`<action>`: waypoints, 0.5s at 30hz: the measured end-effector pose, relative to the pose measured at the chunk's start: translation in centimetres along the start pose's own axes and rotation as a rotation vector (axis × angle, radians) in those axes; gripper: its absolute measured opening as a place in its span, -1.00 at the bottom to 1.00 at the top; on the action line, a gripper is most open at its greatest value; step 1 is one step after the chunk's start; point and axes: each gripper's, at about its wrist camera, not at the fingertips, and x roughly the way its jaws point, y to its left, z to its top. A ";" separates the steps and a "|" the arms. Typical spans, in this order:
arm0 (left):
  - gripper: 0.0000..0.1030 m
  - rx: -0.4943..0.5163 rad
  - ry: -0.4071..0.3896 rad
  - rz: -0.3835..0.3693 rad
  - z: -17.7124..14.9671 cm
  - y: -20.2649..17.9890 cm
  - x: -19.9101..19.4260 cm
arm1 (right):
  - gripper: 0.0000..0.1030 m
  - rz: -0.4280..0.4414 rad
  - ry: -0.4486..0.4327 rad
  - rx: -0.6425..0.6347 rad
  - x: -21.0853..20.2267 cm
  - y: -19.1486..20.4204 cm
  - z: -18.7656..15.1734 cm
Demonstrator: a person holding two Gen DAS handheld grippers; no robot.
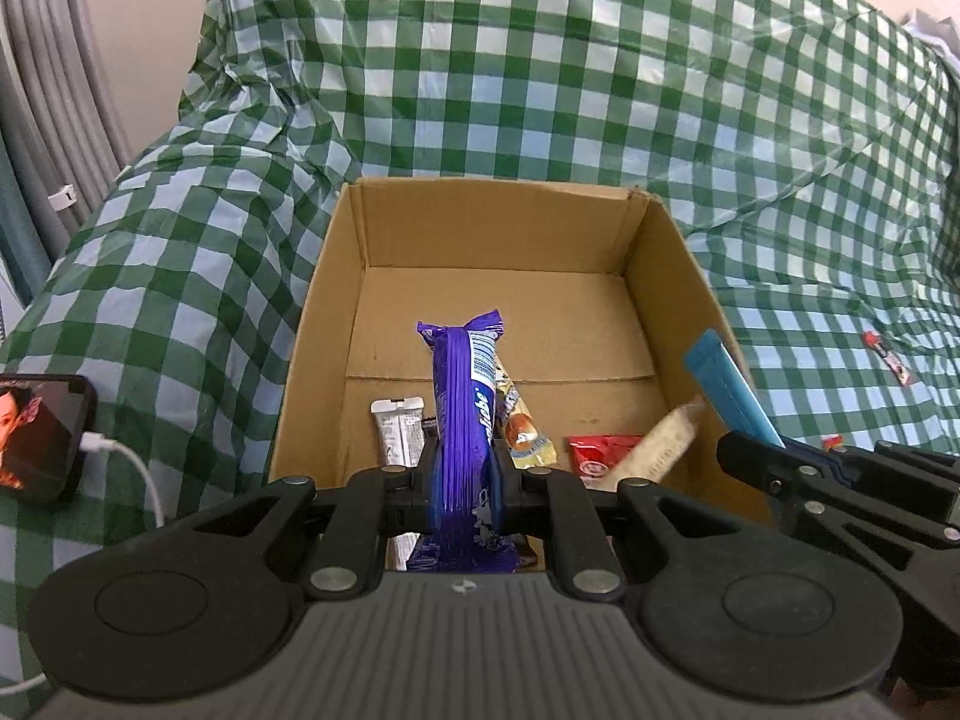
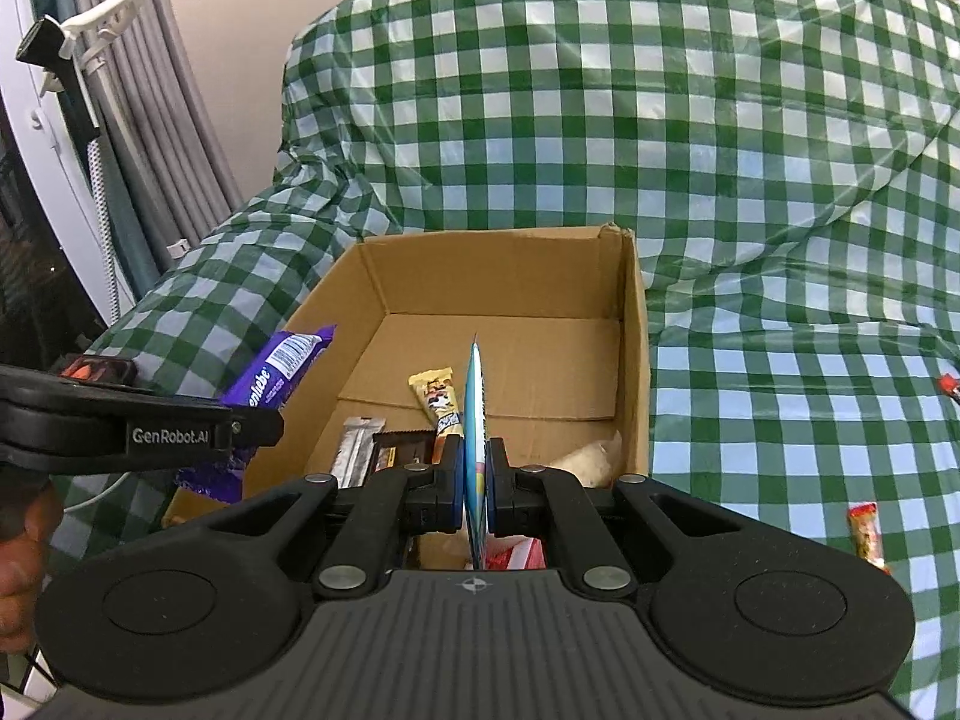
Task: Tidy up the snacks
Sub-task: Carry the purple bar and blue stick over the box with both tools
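Note:
An open cardboard box (image 1: 645, 276) (image 2: 630, 324) stands on the green checked cloth. My left gripper (image 1: 465, 489) is shut on a purple snack packet (image 1: 462, 408), held upright above the box's near edge; the right wrist view shows that packet (image 2: 282, 372) at the box's left wall. My right gripper (image 2: 477, 486) is shut on a thin blue packet (image 2: 476, 420), edge-on over the box's near side; the left wrist view shows the blue packet (image 1: 729, 390) at the right wall. Several snacks lie inside: a yellow bar (image 2: 435, 399), a silver bar (image 1: 396, 426), a red pack (image 1: 600, 456), a pale bag (image 2: 591, 459).
A phone (image 1: 42, 435) with a white cable lies on the cloth left of the box. Small red snack packets (image 1: 888, 357) (image 2: 867, 531) lie on the cloth to the right. Grey curtains (image 2: 138, 120) hang at far left. A hand (image 2: 21, 564) shows at the lower left.

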 end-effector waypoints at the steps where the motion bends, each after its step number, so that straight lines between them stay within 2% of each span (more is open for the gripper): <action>1: -0.69 0.001 0.004 0.004 0.1 0.1 0.4 | -0.87 0.001 0.002 0.002 0.5 -0.1 0.1; 5: -0.66 0.026 -0.004 0.020 0.4 0.0 1.9 | -0.87 0.004 -0.001 0.005 1.8 -0.4 0.5; 6: -0.49 0.038 -0.010 0.027 0.4 0.0 2.0 | -0.85 0.006 -0.003 0.011 2.1 -0.5 0.6; 7: -0.26 0.049 -0.011 0.040 0.4 0.0 2.1 | -0.84 0.008 -0.007 0.022 2.3 -0.6 0.8; 8: 0.43 0.051 -0.010 0.061 0.5 0.1 1.9 | -0.81 0.006 -0.010 0.037 2.5 -0.8 0.9; 9: 0.98 0.044 -0.015 0.081 0.5 0.2 1.6 | -0.52 0.005 -0.007 0.054 2.6 -1.0 1.0; 10: 0.99 0.029 -0.038 0.109 0.4 0.4 1.0 | -0.01 0.003 -0.011 0.067 2.5 -1.3 1.0; 12: 0.99 0.024 -0.094 0.139 -0.4 0.8 -0.3 | 0.49 -0.020 -0.034 0.091 1.9 -1.6 0.7; 15: 0.99 0.023 -0.061 0.139 -2.2 1.2 -1.2 | 0.61 -0.013 -0.010 0.088 1.1 -1.4 -0.3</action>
